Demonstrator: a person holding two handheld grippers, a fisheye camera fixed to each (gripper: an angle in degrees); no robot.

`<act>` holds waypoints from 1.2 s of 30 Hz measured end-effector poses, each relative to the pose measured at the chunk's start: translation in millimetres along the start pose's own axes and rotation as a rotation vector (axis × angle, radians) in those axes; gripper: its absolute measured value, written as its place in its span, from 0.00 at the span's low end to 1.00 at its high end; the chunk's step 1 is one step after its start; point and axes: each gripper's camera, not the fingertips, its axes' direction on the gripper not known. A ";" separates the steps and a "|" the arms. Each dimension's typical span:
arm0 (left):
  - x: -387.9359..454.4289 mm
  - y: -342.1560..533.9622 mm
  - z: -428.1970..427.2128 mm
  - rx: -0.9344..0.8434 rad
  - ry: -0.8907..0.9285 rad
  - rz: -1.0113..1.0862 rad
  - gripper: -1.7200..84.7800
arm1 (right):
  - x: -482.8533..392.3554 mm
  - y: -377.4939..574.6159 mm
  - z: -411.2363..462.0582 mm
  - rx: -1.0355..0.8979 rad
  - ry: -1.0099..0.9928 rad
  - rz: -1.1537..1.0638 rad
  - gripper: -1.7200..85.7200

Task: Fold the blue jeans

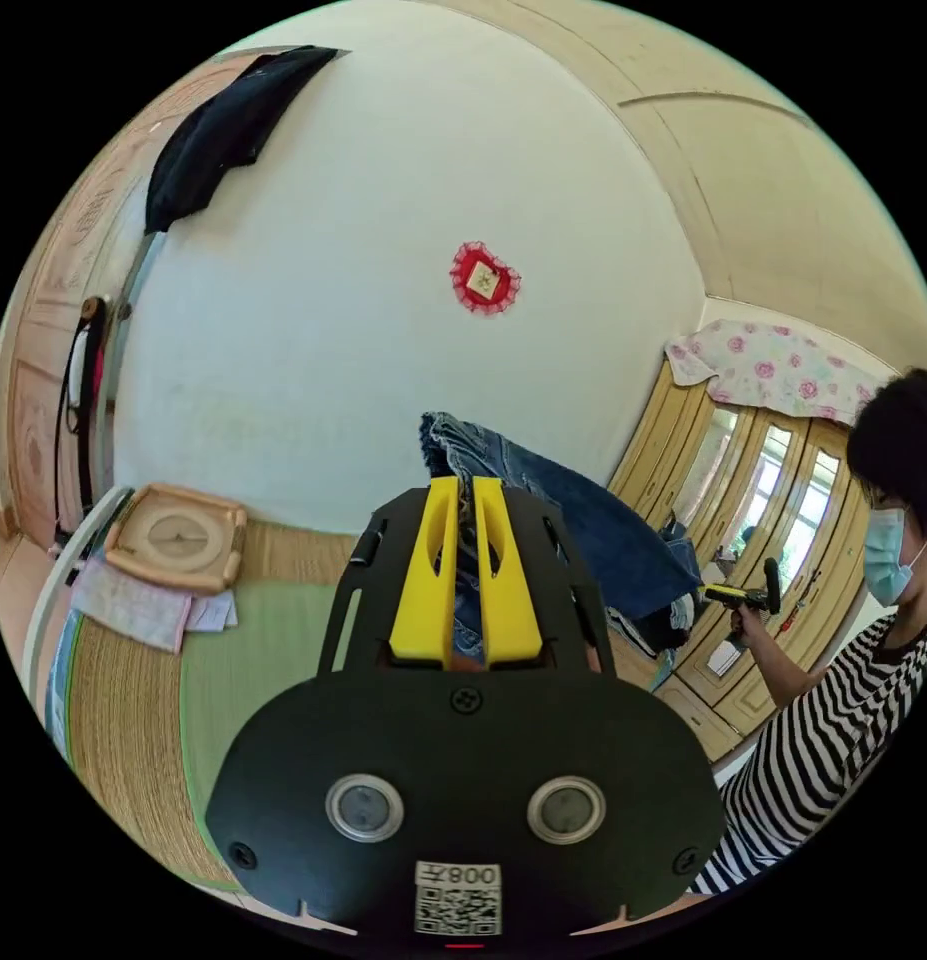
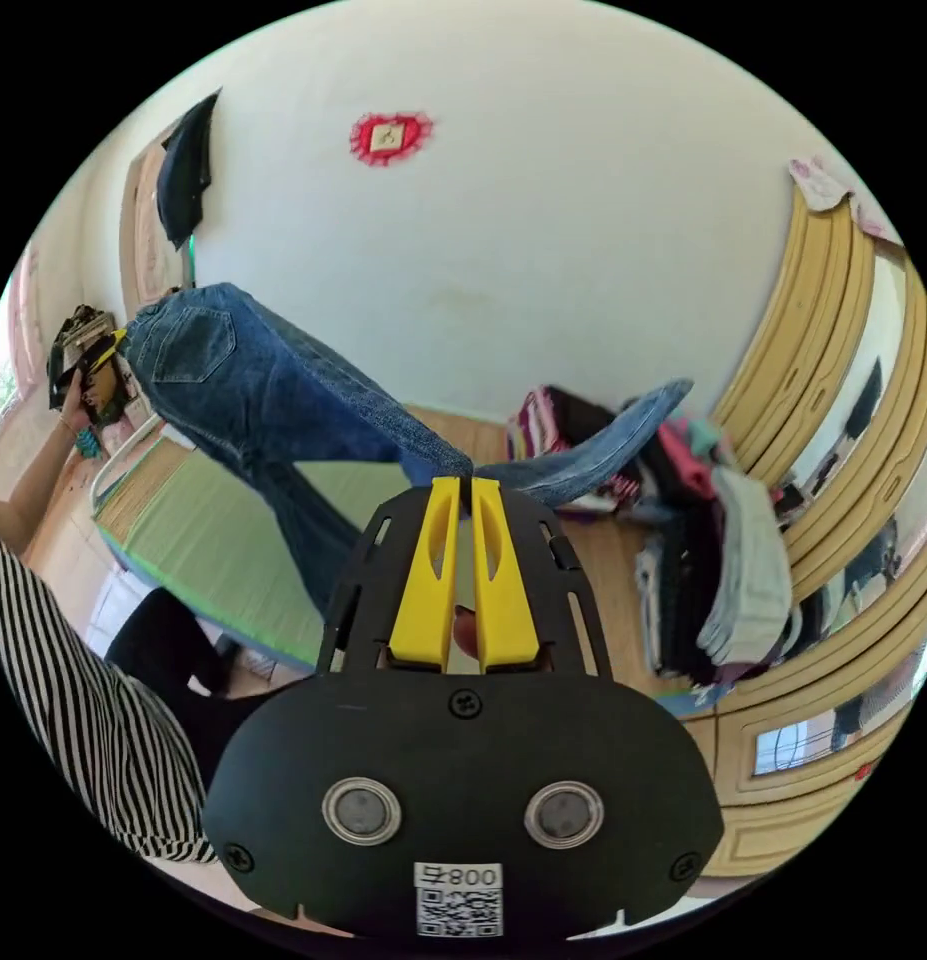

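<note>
Hanging in air above the green mat [image 1: 253, 670] in left gripper view, blue jeans [image 1: 583, 520] are stretching toward the far gripper; left gripper [image 1: 464, 490] is pinching denim, jaws nrly together. Right gripper view: jeans [image 2: 273, 390] are spanning mid-air w/ pocket showing, clothes pile [image 2: 703, 560] nearby; right gripper [image 2: 464, 488] is clamping a leg fold.

Red wall ornament [image 1: 485, 279] – clothes pile [image 2: 703, 560] nr wardrobe [image 2: 833, 420]
</note>
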 end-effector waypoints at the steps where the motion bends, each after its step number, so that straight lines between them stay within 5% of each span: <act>1: -29.4 35.4 -6.4 -0.051 -0.067 -0.103 0.04 | -9.0 33.5 38.0 -0.124 -0.060 0.048 0.04; 6: -112.6 170.6 -29.8 -0.270 -0.274 -0.525 0.03 | -21.7 163.6 190.9 -0.671 -0.365 0.295 0.07; 12: -114.9 178.3 9.8 -0.338 -0.245 -0.483 0.05 | 0.4 129.6 194.9 -0.540 -0.340 0.327 0.08; 21: -99.0 127.8 218.3 -0.617 -0.145 -0.265 0.12 | 41.4 63.0 262.9 -0.435 -0.108 0.335 0.11; 30: -119.5 142.4 360.5 -0.861 -0.409 -0.277 0.12 | 47.8 67.0 374.8 -0.599 -0.031 0.441 0.12; 36: -103.9 160.7 417.8 -0.957 -0.551 -0.173 0.04 | 34.5 59.4 387.8 -0.601 0.016 0.360 0.06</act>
